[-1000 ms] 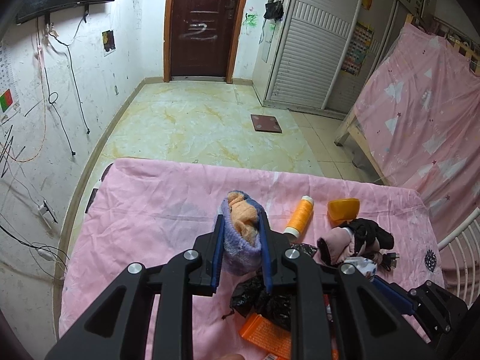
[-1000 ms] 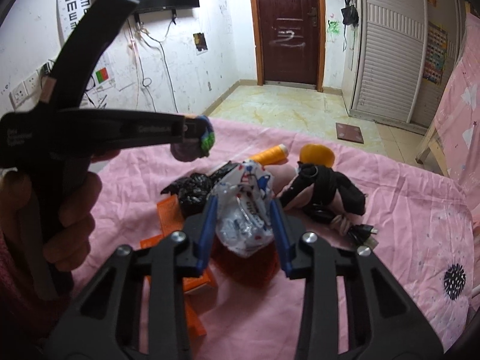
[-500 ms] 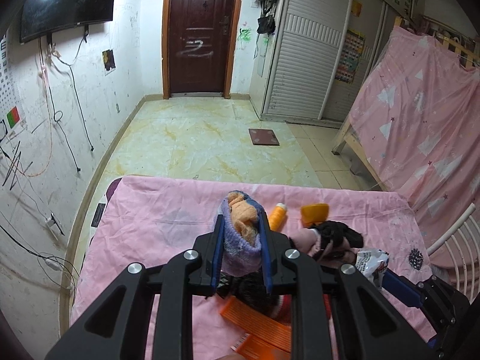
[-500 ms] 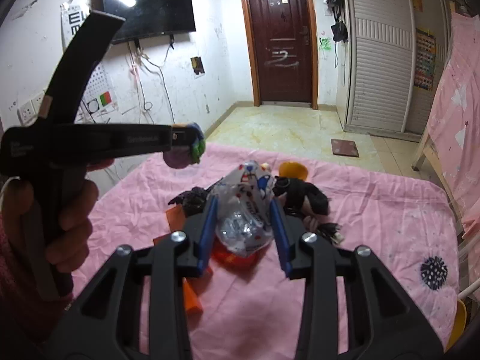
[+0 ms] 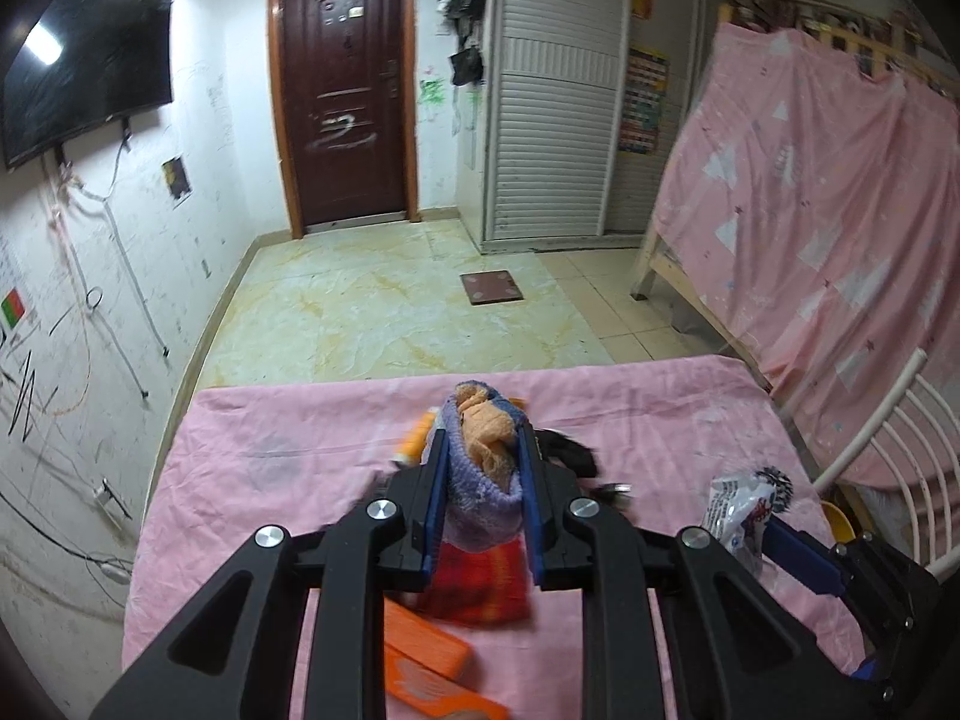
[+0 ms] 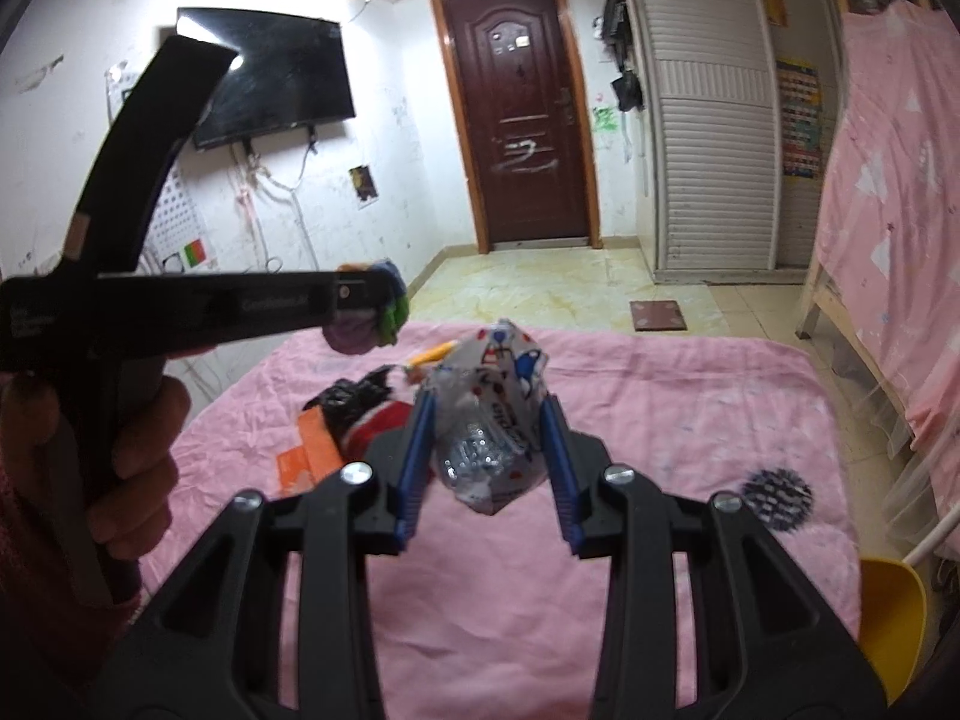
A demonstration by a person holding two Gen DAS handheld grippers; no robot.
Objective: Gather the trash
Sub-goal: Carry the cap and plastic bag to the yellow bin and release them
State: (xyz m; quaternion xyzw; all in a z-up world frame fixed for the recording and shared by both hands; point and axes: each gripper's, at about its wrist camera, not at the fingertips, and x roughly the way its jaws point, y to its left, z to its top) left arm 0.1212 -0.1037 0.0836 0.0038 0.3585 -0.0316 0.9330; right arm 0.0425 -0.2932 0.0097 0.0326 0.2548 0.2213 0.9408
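Above the near half of the bed [image 5: 288, 438], both grippers are loaded and raised off the pink sheet. Left gripper [image 5: 483, 480]: jaws drawn narrow around a purple knitted sock [image 5: 474, 504] with an orange cloth [image 5: 486, 429] stuffed in its top; the bundle stands upright between the blue pads, bulging above them. Right gripper [image 6: 489, 420]: jaws closed partway on a crumpled printed plastic wrapper [image 6: 492, 414], which fills the gap and sags below the pads. Rest of the pile lies toward the middle of the bed: black plastic bag [image 6: 351, 393], red cloth [image 6: 384, 420], flat orange packets [image 6: 303, 456] nearer the left edge, orange thread spool [image 6: 429, 354] farther back. A yellow container [image 6: 888, 618] shows off the right edge of the bed, low; whether it is the bin I cannot tell. Risks as I judge them: the wrapper is slick and springy, held mostly by its own puffed shape, so a quick swing or slight easing of the squeeze could let it slide out downward. The orange cloth sits loose in the sock mouth, gripped only through the knit; tilting that gripper forward could shed it onto the sheet or floor. Both tools are close together over the same side, and the left one crosses the right camera's view, so a clash of arms during the carry seems possible. Motion blur on the pile hints at haste, which raises all three.
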